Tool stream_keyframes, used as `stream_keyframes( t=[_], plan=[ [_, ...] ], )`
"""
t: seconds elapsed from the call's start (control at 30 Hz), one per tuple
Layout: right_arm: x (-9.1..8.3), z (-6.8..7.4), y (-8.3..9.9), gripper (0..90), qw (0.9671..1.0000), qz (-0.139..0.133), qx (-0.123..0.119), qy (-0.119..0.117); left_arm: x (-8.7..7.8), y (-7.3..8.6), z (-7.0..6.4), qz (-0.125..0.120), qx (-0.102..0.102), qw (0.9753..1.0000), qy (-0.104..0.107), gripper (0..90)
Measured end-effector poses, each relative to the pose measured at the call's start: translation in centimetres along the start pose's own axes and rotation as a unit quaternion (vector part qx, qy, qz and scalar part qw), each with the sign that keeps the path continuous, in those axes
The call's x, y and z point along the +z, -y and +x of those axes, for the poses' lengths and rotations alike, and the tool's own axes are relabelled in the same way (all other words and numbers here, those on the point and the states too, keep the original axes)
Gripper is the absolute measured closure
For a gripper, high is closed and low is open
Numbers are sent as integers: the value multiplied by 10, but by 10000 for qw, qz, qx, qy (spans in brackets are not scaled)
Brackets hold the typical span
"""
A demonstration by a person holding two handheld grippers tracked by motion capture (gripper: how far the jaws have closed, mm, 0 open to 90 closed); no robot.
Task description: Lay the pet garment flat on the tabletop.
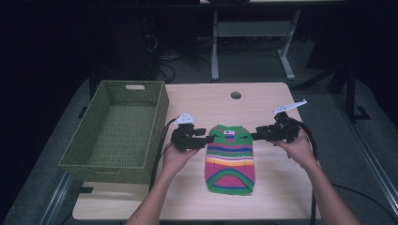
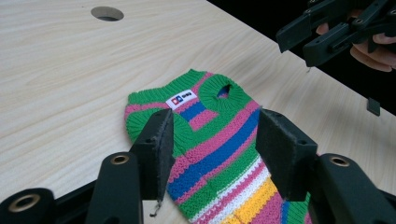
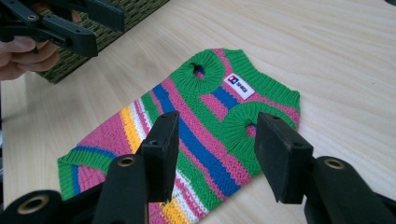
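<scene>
— Claw on the left (image 1: 210,138) first: what is it doing?

— Its jaws are spread apart, empty, hovering at the left edge of the striped knit sweater (image 1: 230,158), near the collar end. The right claw (image 1: 256,136) is likewise released, jaws parted, at the sweater's opposite upper edge.

— Where does the sweater lie?

— Flat on the pale wooden desk (image 1: 263,101), about midway across, collar end away from the person. It is small, with green ribbing and bands of pink, blue, white, yellow and orange.

— Any writing on it?

— A white label (image 3: 238,86) is sewn just below the collar, with a small red and blue mark and some dark letters beside it; the letters are too small to read.

— And containers?

— A green woven basket (image 1: 161,110) with a cut-out handle stands on the desk's left side, well apart from the sweater. Nothing lies inside it.

— Anything else on the desk?

— A round cable hole (image 1: 235,95) near its far edge.
</scene>
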State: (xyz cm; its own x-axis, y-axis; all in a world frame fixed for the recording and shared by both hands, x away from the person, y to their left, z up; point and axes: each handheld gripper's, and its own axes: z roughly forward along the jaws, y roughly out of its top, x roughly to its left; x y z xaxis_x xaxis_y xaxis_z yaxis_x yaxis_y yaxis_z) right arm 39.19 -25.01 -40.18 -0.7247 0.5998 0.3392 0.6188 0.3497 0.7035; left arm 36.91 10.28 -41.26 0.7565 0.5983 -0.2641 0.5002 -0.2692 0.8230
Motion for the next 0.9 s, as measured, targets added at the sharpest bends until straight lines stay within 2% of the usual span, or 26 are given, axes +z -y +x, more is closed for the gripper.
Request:
stream_keyframes(
  t=[0.13,0.5,0.9],
  plan=[
    [-4,-3,5,451,9999,-44,33,-146,0,3,0,66,-11,10000,58,419],
    [-12,-6,17,396,9996,-118,79,-235,-4,9,0,125,-137,9997,148,352],
    [-20,-7,34,370,9993,-168,102,-319,-8,16,-6,155,-179,9997,92,292]
  ],
)
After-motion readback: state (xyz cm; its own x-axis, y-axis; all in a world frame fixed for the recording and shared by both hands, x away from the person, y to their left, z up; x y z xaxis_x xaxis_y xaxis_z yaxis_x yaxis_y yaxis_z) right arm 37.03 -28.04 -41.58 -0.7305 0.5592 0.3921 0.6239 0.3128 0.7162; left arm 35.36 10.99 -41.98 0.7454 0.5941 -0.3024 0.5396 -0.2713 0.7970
